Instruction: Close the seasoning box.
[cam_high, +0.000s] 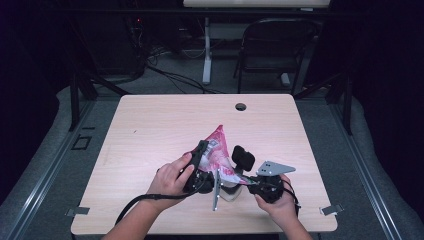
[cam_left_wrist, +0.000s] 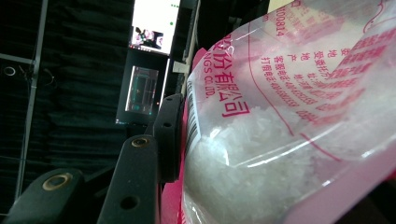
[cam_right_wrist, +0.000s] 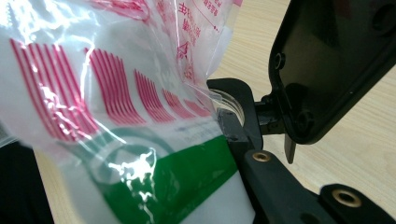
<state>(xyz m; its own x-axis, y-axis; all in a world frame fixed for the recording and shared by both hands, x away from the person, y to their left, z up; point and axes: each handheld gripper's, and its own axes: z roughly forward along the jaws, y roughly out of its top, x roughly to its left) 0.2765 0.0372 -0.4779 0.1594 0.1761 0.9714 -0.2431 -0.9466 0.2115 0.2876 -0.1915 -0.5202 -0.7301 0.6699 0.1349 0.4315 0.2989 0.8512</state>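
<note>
right gripper (cam_high: 240, 172) half behind bag (cam_high: 218, 145)

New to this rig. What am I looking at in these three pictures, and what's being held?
There is no robot arm here: a person stands at a wooden table and holds a hand-operated gripper in each hand. The high view looks down on the table from above the person's side. The other two pictures come from small cameras that ride on the grippers and look along their black jaws.

In the high view, the left gripper and the right gripper meet at a plastic bag, clear with pink and red print, lifted over the table. The left gripper view shows the bag from close up: white crystals lie inside, and one jaw presses its side. The right gripper view shows the bag's red stripes and a green band, with the jaws shut on it.
</note>
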